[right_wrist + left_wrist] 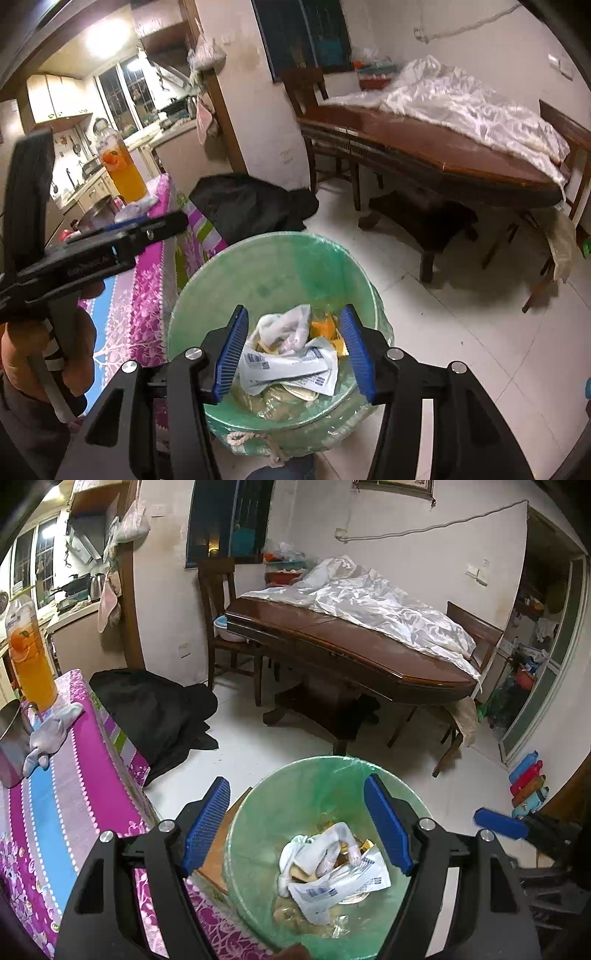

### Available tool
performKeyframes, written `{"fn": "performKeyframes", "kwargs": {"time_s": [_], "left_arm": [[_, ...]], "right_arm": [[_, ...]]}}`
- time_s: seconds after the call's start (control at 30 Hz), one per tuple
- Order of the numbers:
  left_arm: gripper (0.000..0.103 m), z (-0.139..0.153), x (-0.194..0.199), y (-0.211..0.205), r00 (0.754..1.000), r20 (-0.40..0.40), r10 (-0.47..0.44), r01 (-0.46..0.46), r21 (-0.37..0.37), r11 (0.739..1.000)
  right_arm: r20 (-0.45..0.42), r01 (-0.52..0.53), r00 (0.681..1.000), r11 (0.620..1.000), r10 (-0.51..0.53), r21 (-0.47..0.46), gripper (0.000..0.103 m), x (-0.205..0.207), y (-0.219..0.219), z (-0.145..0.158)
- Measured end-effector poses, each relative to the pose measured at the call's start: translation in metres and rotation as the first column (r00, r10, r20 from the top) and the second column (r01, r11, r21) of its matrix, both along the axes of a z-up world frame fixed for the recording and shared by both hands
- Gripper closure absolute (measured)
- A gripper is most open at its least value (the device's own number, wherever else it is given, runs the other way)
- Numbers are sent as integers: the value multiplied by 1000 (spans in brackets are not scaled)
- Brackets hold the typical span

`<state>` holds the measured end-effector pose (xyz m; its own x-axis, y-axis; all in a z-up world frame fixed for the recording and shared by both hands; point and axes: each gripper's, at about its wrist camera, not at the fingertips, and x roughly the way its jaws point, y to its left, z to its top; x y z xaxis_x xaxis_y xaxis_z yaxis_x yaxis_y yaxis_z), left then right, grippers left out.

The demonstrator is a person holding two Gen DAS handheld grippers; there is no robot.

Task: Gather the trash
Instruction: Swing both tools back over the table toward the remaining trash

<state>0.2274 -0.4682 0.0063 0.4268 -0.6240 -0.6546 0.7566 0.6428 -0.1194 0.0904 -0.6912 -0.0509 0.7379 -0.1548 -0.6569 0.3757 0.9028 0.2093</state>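
Observation:
A bin with a green liner [295, 786] [258, 266] stands on the white floor beside the table. Inside it lie a white sock [325, 849] [284, 325], a white wrapper with blue print [340, 886] [288, 369] and yellow scraps. My left gripper [295, 830] is open and empty above the bin. My right gripper [293, 354] is open and empty above the bin too. A grey sock [51, 734] lies on the pink-and-blue tablecloth [74, 805] at the left.
A bottle of orange drink [31, 657] [123, 173] and a metal mug [13, 738] stand on the cloth-covered table. A black cloth heap [159, 712] lies on the floor. A dark wooden table [351, 646] with white sheeting and chairs stands behind.

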Motion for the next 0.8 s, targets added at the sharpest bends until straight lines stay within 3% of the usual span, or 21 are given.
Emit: {"fn": "performKeyframes", "kwargs": {"time_s": [0.17,0.33,0.47,0.63,0.7,0.8], "left_arm": [[31,-1,0,32,999,21,29,-29,24,999],[31,-13,11,106,990,14,137,-137,46,989],[31,-14,26,173,970,4,244,-244,45,969],[31,-12,36,270,916,15,402,-402,44,915],[31,-11,40,311,882,12,470,-470,40,882],[31,-16,47,379,813,-29,581,-580,29,814]], "right_arm": [[119,-19,992,995,31,-100,32,-19,36,21],[154,-105,980,986,124,-127,32,-17,78,16],[169,-193,962,973,213,-128,30,-1,115,13],[163,-302,933,944,321,-132,29,21,164,12],[156,-333,923,934,351,-131,29,27,180,11],[148,-377,908,918,393,-124,29,37,201,9]]}}
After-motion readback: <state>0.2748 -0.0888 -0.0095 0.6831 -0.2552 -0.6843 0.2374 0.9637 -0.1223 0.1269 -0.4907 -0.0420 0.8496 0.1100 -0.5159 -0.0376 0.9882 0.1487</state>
